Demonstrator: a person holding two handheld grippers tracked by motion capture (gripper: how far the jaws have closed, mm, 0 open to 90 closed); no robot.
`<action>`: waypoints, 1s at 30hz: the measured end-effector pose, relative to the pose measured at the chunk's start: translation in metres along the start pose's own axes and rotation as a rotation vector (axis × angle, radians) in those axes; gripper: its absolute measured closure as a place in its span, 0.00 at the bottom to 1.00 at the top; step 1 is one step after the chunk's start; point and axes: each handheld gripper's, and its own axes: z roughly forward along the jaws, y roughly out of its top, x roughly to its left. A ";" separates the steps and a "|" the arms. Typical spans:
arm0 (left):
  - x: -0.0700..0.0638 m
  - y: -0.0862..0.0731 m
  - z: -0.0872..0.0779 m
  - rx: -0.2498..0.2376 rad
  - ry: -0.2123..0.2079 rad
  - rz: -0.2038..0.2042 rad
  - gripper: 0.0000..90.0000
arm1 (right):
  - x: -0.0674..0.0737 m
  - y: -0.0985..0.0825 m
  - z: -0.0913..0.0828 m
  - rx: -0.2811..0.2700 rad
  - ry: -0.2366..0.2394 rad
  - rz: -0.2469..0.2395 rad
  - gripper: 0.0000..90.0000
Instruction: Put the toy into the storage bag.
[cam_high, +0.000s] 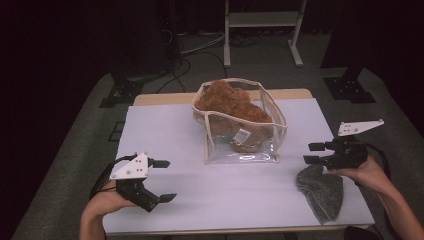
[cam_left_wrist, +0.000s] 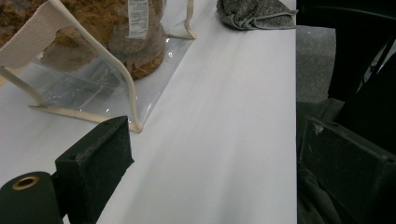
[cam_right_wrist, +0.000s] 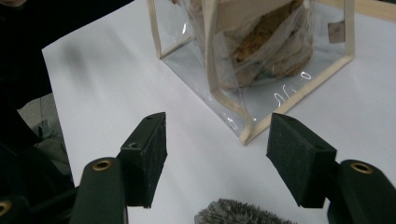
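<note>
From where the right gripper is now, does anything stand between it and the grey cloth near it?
Nothing visible does. The right gripper hangs open just above the grey cloth, whose edge shows between and below its jaws in the right gripper view. The clear bag with the brown plush stands farther off, toward the table's middle.

No text can be read in these pictures. A small white label (cam_left_wrist: 138, 17) hangs on the brown fluffy thing (cam_high: 232, 107) inside the clear bag (cam_high: 270, 125). In the left gripper view it carries lines of small print, but the print is too fine and blurred to read. In the high view the same label is a pale square with no legible marks. No brand, number or sign is visible on anything else.
</note>
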 end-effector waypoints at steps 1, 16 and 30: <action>0.000 0.000 0.000 -0.003 0.000 -0.001 0.09 | 0.000 -0.002 0.000 0.002 -0.001 0.004 0.41; 0.000 -0.001 0.001 -0.001 0.000 -0.004 0.09 | -0.001 -0.033 -0.001 0.014 -0.007 0.044 0.40; -0.001 0.000 0.001 0.002 0.001 -0.003 0.09 | 0.006 -0.056 0.004 0.034 -0.001 0.062 0.39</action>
